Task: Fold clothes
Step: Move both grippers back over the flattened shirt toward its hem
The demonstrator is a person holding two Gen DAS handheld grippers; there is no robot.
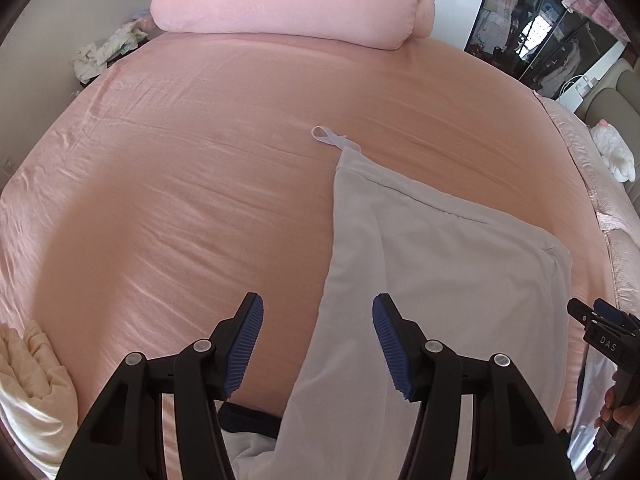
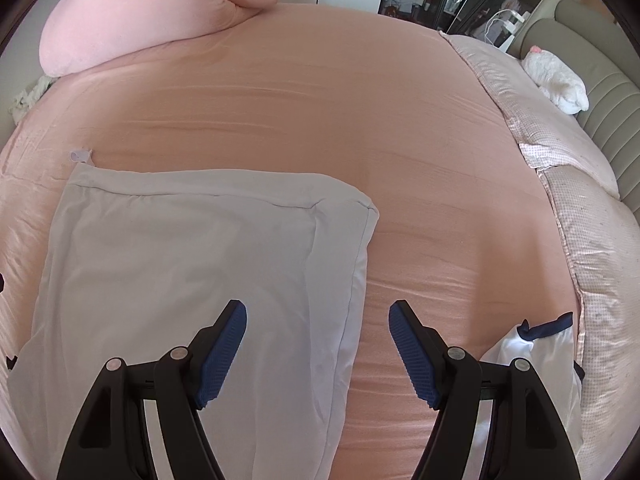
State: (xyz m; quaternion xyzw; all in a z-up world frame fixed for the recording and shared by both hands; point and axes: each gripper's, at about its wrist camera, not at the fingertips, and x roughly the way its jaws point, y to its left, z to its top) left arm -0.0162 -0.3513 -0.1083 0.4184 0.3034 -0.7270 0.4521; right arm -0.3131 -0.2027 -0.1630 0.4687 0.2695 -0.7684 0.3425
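Grey garment (image 2: 192,264) lies spread on the pink bed (image 2: 360,100), its strap loop (image 1: 325,136) at the far corner. Your left hand-held gripper (image 1: 318,344) and right hand-held gripper (image 2: 318,350) both hover wide, holding nothing. Pinch too shallowly and the thin cloth (it looks slippery) could slide free, skewing any fold.

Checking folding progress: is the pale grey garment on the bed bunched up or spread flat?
Spread flat: the grey garment lies smooth on the pink sheet, edges straight.

"DAS" on right gripper (image 1: 592,314)
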